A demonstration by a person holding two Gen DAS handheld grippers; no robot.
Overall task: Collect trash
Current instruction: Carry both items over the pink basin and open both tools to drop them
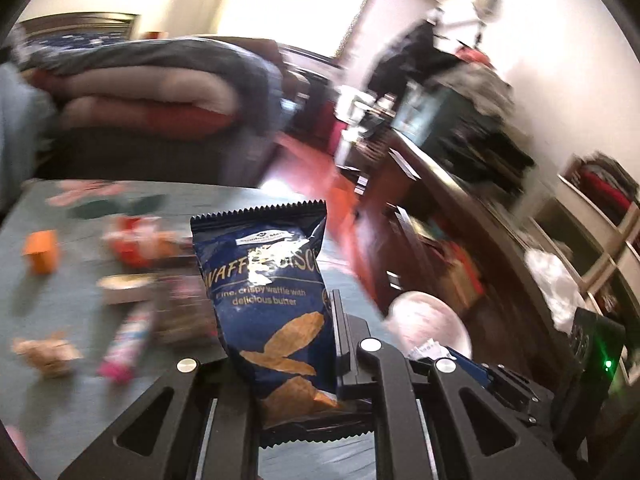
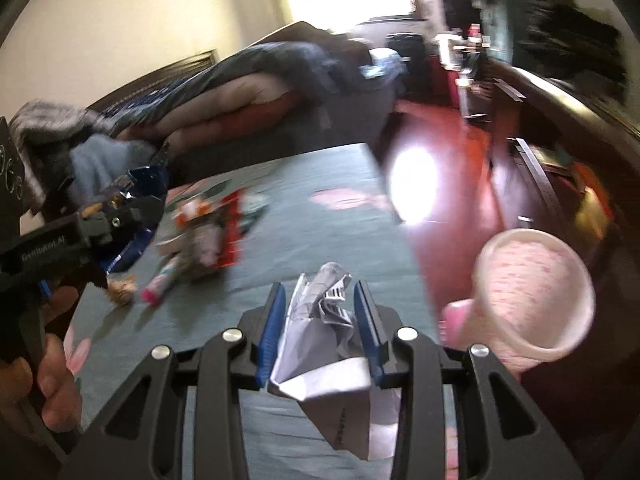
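My left gripper [image 1: 280, 304] is shut on a blue waffle biscuit bag [image 1: 268, 280] and holds it upright above the teal table [image 1: 60, 304]. It also shows in the right wrist view [image 2: 116, 216] at the left, with the blue bag [image 2: 140, 200] in it. My right gripper [image 2: 320, 300] is shut on crumpled white paper [image 2: 324, 344] above the table [image 2: 320, 232]. A pink-dotted trash bin [image 2: 536, 292] stands to its right, off the table edge; it also shows in the left wrist view [image 1: 428, 320]. More wrappers [image 2: 208, 232] lie on the table.
Loose trash lies on the table: an orange box [image 1: 40, 254], a red wrapper [image 1: 136, 244], a pink tube [image 1: 128, 336] and a brown crumpled piece [image 1: 46, 354]. A bed with folded blankets [image 1: 140, 84] is behind. A dark dresser [image 1: 460, 184] lines the right over the red floor [image 2: 452, 184].
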